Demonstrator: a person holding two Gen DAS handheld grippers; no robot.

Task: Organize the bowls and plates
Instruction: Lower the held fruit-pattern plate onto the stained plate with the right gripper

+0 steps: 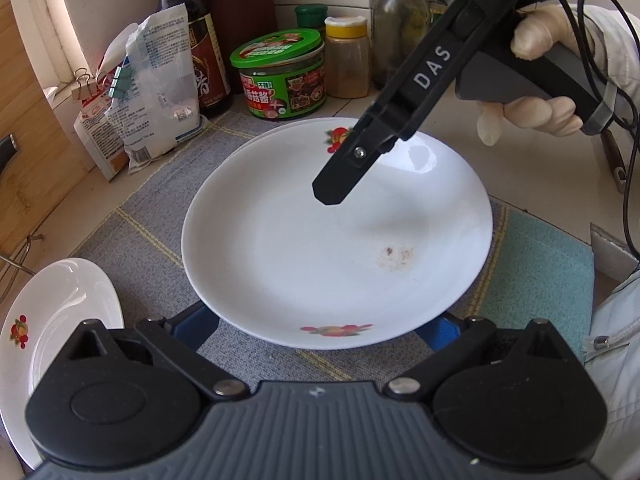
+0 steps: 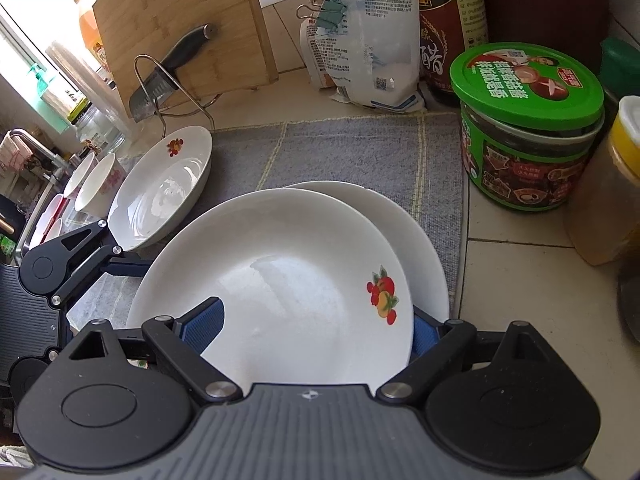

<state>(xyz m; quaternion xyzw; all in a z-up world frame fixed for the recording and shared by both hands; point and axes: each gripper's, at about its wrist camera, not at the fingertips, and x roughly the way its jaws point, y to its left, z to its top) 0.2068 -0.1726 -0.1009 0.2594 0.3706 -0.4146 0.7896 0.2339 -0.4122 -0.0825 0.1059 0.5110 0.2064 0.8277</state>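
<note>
— Both grippers, yours, flank one white plate (image 2: 276, 280) stacked on another plate (image 2: 416, 236) on the grey mat (image 2: 340, 148).

— From left: left gripper (image 1: 320, 330), jaws wide, cradles its rim; right gripper (image 2: 316, 326) likewise, unclamped. Stacking underway; next, seat it squarely, then fetch the side plate (image 2: 164, 188).

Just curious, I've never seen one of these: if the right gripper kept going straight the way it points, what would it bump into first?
Probably the top white plate: the right gripper already straddles its near rim, angled down toward its bowl. Depth is hard to judge.
</note>
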